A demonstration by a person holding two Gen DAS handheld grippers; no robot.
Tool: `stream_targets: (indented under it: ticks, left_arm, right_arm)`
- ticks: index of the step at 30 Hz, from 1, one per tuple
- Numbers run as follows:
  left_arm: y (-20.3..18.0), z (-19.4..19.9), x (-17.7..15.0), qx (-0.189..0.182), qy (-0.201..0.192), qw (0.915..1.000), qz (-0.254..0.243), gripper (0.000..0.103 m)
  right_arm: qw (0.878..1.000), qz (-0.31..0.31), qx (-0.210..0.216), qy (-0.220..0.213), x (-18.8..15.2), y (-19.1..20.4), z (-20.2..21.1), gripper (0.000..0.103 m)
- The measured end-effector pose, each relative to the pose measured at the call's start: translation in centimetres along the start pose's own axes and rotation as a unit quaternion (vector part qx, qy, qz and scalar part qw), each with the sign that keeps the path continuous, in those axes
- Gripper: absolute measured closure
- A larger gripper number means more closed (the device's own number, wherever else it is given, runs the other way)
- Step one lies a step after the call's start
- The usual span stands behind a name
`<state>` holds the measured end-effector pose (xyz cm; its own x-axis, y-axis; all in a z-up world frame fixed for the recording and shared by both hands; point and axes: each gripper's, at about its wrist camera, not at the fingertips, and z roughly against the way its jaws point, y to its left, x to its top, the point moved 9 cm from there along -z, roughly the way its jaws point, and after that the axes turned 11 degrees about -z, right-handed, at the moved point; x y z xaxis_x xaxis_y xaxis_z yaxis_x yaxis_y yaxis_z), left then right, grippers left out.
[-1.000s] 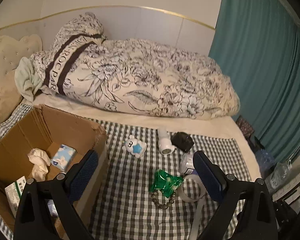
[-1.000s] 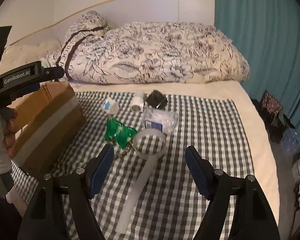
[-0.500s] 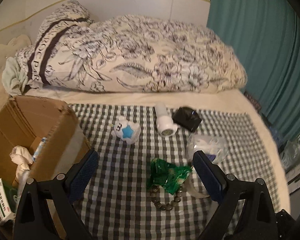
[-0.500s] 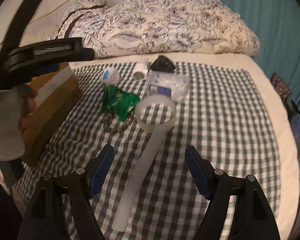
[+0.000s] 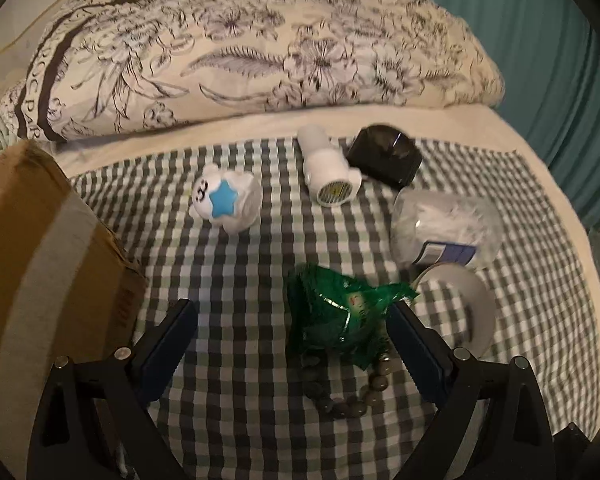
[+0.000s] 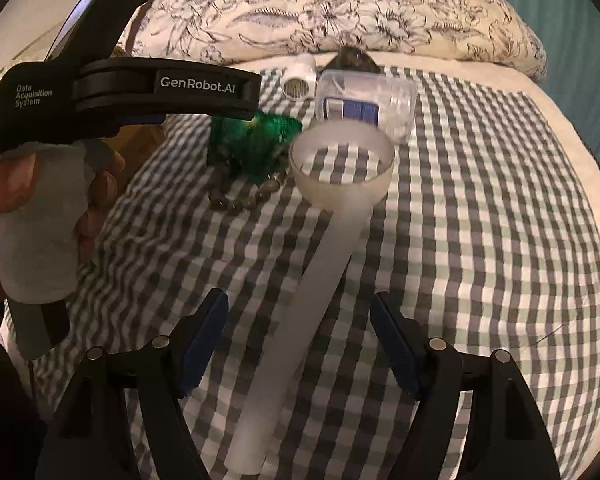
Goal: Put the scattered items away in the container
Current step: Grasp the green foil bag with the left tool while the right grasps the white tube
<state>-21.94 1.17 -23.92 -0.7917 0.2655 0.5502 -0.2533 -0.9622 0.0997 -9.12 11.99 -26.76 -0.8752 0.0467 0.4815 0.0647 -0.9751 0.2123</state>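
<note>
My left gripper (image 5: 292, 344) is open and low over the checked cloth, with a green foil packet (image 5: 340, 312) and a bead bracelet (image 5: 348, 392) lying between its fingers. A white star toy (image 5: 226, 198), white bottle (image 5: 328, 168), black box (image 5: 386, 154) and clear plastic box (image 5: 444, 228) lie beyond. The cardboard box (image 5: 40, 264) stands at the left. My right gripper (image 6: 300, 340) is open over the strip end of a translucent white band (image 6: 312, 280), whose loop (image 6: 342, 160) stands further off.
A floral duvet (image 5: 260, 40) is heaped behind the cloth. A teal curtain (image 5: 540, 40) hangs at the right past the bed edge. The left gripper's body (image 6: 128, 92) and the hand holding it fill the left of the right wrist view.
Both grippers have moved forward and down toward the items. The left one now straddles the green packet; the box has slid to the left edge of its view.
</note>
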Motion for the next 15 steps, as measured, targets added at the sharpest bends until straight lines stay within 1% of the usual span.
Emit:
stream_targets:
  ticks: [6,11,12,13,14,15]
  left_arm:
    - [-0.7,-1.4,-0.1,-0.023,0.006,0.9997,0.010,0.005]
    - [-1.8,-3.0,-0.2,-0.035,0.017,0.9993,-0.002,0.005]
    - [-2.0,-3.5,-0.4,-0.035,0.021,0.9991,-0.003,0.007]
    - [-2.0,-4.0,-0.5,-0.036,0.026,0.9990,-0.004,0.010]
    - [-2.1,-4.6,-0.8,-0.037,0.034,0.9987,-0.005,0.018]
    - [-2.1,-5.0,-0.9,-0.043,0.037,0.9984,-0.003,0.021]
  right_arm:
    - [1.000,-0.010,-0.004,0.014,-0.6,-0.6,-1.2,0.029]
    - [1.000,-0.004,-0.010,0.014,-0.9,-0.6,-1.7,0.028]
    - [1.000,-0.002,-0.011,0.013,-0.9,-0.6,-1.8,0.027]
    - [1.000,-0.001,-0.008,0.014,-0.9,-0.5,-1.9,0.022]
    - [1.000,0.002,-0.005,0.014,-1.0,-0.3,-2.0,0.019]
    - [1.000,0.005,-0.004,0.014,-1.0,-0.1,-2.2,0.014]
